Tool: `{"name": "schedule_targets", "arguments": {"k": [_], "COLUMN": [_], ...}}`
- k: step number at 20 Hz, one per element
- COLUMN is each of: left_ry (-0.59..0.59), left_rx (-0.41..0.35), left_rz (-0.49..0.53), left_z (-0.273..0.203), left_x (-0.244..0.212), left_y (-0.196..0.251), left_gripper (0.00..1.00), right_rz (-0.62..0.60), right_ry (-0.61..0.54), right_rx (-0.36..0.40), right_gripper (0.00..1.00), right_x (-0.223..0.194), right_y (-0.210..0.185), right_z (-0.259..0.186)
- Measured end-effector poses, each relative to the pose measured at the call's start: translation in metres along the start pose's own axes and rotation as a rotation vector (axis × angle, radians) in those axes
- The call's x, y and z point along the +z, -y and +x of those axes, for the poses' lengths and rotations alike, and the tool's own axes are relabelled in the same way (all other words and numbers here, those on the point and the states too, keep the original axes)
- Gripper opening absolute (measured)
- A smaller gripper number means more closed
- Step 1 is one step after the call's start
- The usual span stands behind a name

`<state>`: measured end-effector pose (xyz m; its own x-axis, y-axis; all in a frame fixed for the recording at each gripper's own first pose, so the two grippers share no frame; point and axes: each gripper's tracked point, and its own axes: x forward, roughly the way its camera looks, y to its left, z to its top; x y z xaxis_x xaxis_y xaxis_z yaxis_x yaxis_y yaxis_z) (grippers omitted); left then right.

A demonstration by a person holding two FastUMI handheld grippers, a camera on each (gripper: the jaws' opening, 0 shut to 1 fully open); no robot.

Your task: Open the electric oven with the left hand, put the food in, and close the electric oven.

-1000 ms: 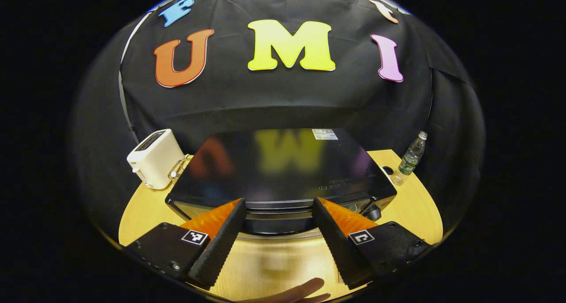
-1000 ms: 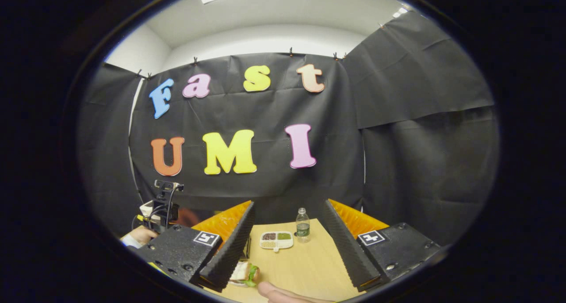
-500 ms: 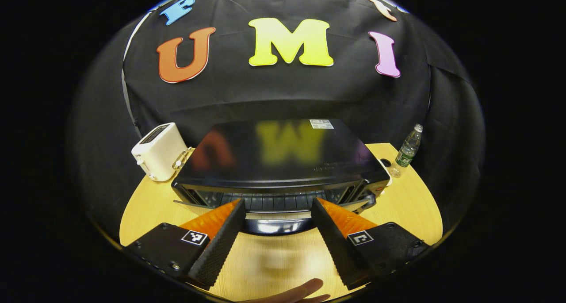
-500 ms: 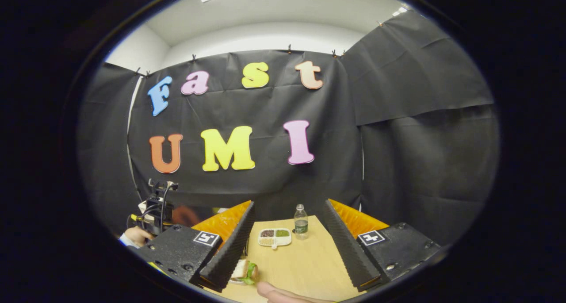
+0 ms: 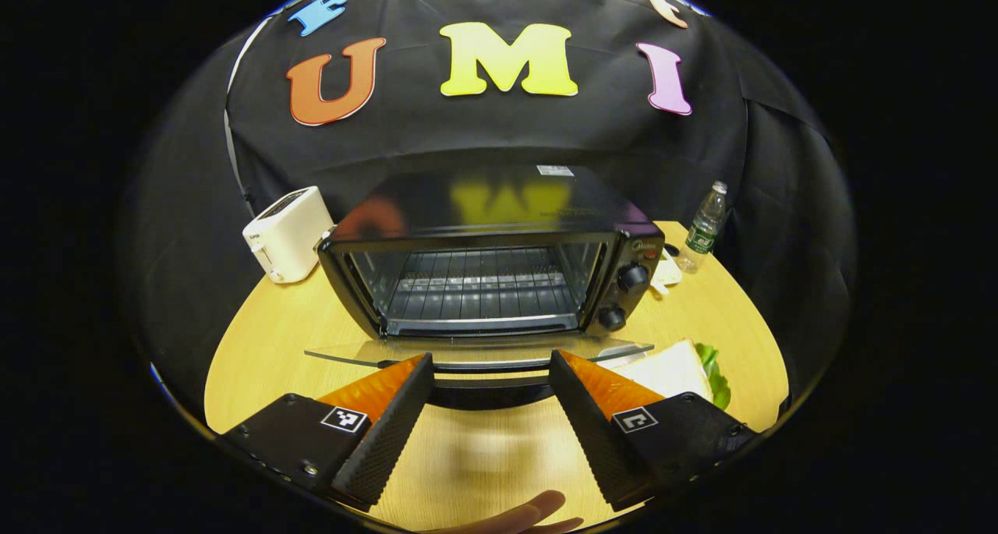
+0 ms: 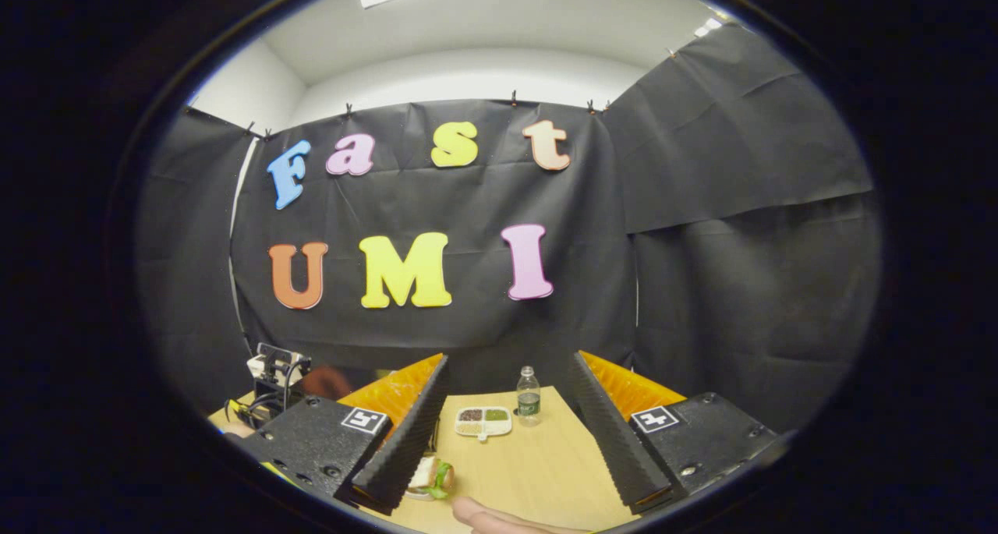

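The electric oven (image 5: 499, 245) is seen at the back of the tabletop (image 5: 265, 339) with its glass door (image 5: 475, 353) folded down flat, so the wire rack (image 5: 479, 284) is exposed for loading. The door handle (image 5: 487, 390) lies between the spread fingers of the left hand-held gripper (image 5: 487, 409), which is released. The sandwich (image 6: 431, 475) is seen just beside the right hand-held gripper (image 6: 507, 456), also spread and empty, presumably poised to pick it up.
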<state>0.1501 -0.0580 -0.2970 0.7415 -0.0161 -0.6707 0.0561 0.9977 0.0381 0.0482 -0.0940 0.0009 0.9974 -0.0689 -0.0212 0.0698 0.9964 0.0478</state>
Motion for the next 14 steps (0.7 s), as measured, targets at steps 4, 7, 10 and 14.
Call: {"name": "schedule_targets", "arguments": {"k": [4, 7, 10, 14], "left_ry": [-0.026, -0.041, -0.071, -0.097], "left_rx": [0.0, -0.001, -0.01, -0.015], "left_rz": [0.003, 0.028, 0.0, -0.05], "left_z": [-0.003, 0.001, 0.008, 0.022], "left_x": [-0.04, -0.067, -0.09, -0.116], "left_y": [0.003, 0.003, 0.005, 0.005], "left_gripper": [0.98, 0.97, 0.97, 0.96], "right_rz": [-0.001, -0.009, -0.01, -0.016], "right_ry": [0.006, 0.01, 0.005, -0.001], "right_rx": [0.009, 0.003, 0.005, 0.008], "right_gripper": [0.99, 0.99, 0.99, 0.99], "right_x": [0.001, 0.001, -0.003, -0.008], "right_y": [0.0, 0.003, 0.002, 0.001], "right_z": [-0.007, -0.01, -0.012, -0.012]}}
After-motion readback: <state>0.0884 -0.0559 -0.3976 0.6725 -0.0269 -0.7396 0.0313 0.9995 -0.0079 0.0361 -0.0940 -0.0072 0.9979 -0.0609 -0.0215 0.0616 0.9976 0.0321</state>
